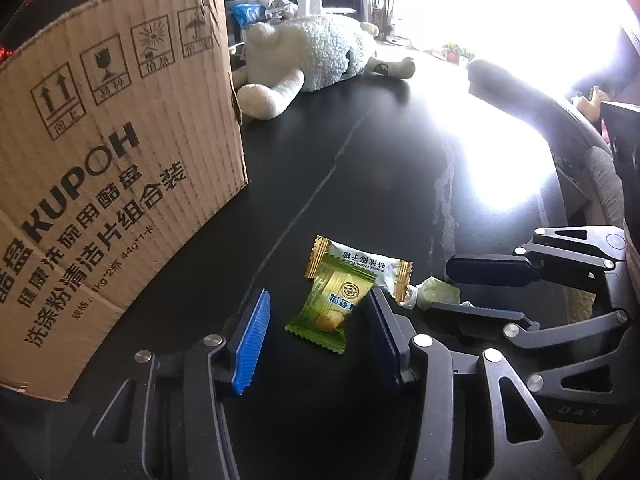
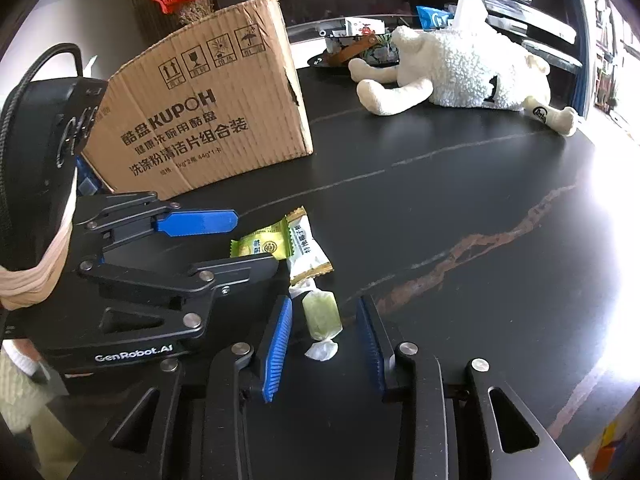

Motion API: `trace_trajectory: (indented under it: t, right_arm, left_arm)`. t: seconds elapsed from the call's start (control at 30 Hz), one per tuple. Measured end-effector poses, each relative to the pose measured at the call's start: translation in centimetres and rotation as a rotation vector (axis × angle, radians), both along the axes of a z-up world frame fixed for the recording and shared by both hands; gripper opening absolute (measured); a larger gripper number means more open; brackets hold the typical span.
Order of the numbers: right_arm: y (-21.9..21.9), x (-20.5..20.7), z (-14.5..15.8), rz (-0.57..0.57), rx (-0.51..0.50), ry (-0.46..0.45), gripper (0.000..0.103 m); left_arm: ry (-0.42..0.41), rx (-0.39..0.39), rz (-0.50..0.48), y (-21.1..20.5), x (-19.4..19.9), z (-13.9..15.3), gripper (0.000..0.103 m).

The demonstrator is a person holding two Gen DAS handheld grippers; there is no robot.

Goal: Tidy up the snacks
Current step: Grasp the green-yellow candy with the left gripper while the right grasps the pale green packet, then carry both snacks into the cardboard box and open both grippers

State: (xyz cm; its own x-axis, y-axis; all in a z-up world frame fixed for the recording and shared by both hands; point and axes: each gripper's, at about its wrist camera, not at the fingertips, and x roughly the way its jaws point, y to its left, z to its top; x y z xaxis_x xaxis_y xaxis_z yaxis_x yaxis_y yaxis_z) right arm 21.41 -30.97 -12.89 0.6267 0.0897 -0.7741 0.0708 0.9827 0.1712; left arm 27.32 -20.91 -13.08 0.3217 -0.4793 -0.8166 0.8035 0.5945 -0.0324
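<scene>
Pick-up step: left gripper unclenched astride green packet, right gripper unclenched astride twist-wrapped candy, both on table; next, close pads, lift toward box beyond.

I have bare black table ahead and right; the cardboard box walls my left, the plush sheep lies far back
</scene>
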Motion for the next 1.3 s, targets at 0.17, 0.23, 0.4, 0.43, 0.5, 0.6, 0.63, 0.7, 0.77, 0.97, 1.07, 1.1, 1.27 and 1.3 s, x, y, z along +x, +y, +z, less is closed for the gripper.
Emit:
trace_trajectory:
  t: [0.17, 0.23, 0.4, 0.43, 0.5, 0.6, 0.63, 0.7, 0.77, 0.97, 1.07, 1.1, 1.27, 1.3]
  right_arm:
    - [0.0, 0.0, -0.1, 0.006, 0.005, -0.001, 0.026]
    - [0.0, 0.1, -0.2, 0.007, 0.011, 0.0, 0.021]
    - [0.1, -0.1, 0.0, 0.013, 0.013, -0.011, 0.021]
    - [0.2, -0.2, 0.2, 0.015, 0.013, -0.015, 0.021]
    - [0.2, -0.3, 0.4, 0.015, 0.012, -0.023, 0.021]
    - [0.2, -0.7, 1.0, 0.015, 0.019, -0.036, 0.02]
    - [0.2, -0.8, 1.1, 0.014, 0.019, -0.04, 0.02]
    - [0.3, -1.1, 1.6, 0.014, 0.02, -0.054, 0.02]
    - [0.4, -1.4, 2.0, 0.017, 0.024, -0.067, 0.02]
    - [1.1, -2.4, 3.8, 0.029, 0.028, -0.11, 0.02]
    - [1.6, -2.8, 4.8, 0.037, 0.018, -0.132, 0.02]
    - [1.7, -2.8, 5.1, 0.039, 0.016, -0.139, 0.02]
    - [2.6, -3.2, 7.4, 0.055, -0.005, -0.188, 0.02]
    - [2.7, -3.3, 7.7, 0.058, -0.006, -0.196, 0.02]
  left_arm:
    - [0.013, 0.002, 0.003, -0.3, 0.0, -0.1, 0.04]
    - [0.024, 0.0, 0.008, -0.2, 0.0, 0.0, 0.032]
    - [0.036, -0.005, 0.014, 0.3, -0.6, 0.2, 0.025]
    - [0.039, -0.009, 0.018, 0.4, -0.7, 0.3, 0.025]
    - [0.042, -0.019, 0.037, 0.7, -1.0, 0.8, 0.024]
    - [0.04, -0.027, 0.072, 1.4, -1.6, 1.7, 0.024]
    - [0.037, -0.032, 0.077, 1.6, -1.8, 2.0, 0.024]
    - [0.017, -0.03, 0.094, 1.9, -2.5, 2.7, 0.024]
    - [0.006, -0.031, 0.107, 2.2, -3.0, 3.3, 0.024]
    - [-0.005, -0.054, 0.162, 3.5, -4.5, 5.5, 0.024]
    - [-0.023, -0.069, 0.182, 4.1, -5.1, 6.5, 0.024]
    - [-0.028, -0.077, 0.188, 4.3, -5.2, 6.9, 0.024]
    - [-0.066, -0.118, 0.224, 5.8, -6.0, 9.4, 0.024]
    - [-0.074, -0.124, 0.231, 5.9, -6.0, 9.9, 0.024]
